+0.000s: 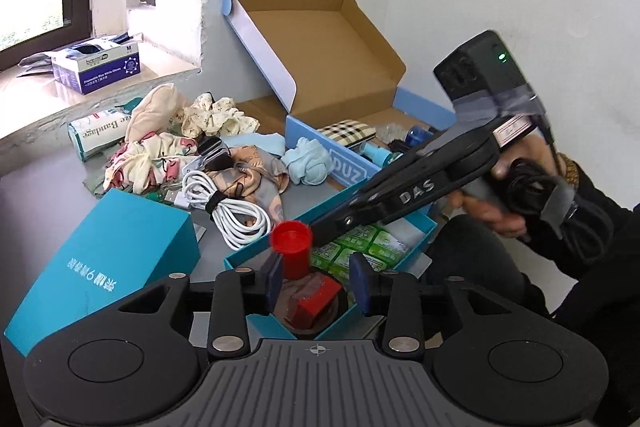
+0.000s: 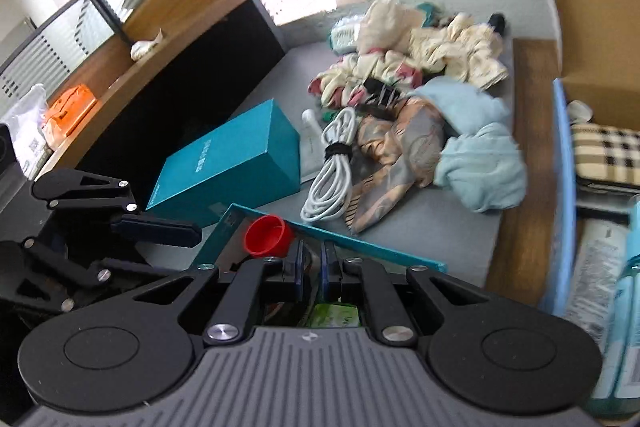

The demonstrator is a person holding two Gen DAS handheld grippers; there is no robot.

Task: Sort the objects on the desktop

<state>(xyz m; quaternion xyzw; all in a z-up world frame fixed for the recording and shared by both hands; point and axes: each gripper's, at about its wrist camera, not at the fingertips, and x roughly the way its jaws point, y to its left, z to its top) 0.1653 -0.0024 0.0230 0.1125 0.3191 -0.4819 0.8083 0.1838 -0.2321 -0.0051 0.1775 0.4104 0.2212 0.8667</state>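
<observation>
Left tool [image 1: 316, 283] open, pads apart above red cup [image 1: 291, 247] standing in teal tray [image 1: 416, 223] on desk [image 1: 48, 195]. Right tool [image 2: 311, 269] nearly closed, empty, beside cup.

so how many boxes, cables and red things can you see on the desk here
Boxes: 3, the teal box, the small teal tray and the open cardboard box
Cables: 1, the white cable
Red things: 2, the red cup and the red block
Total: 6
</observation>
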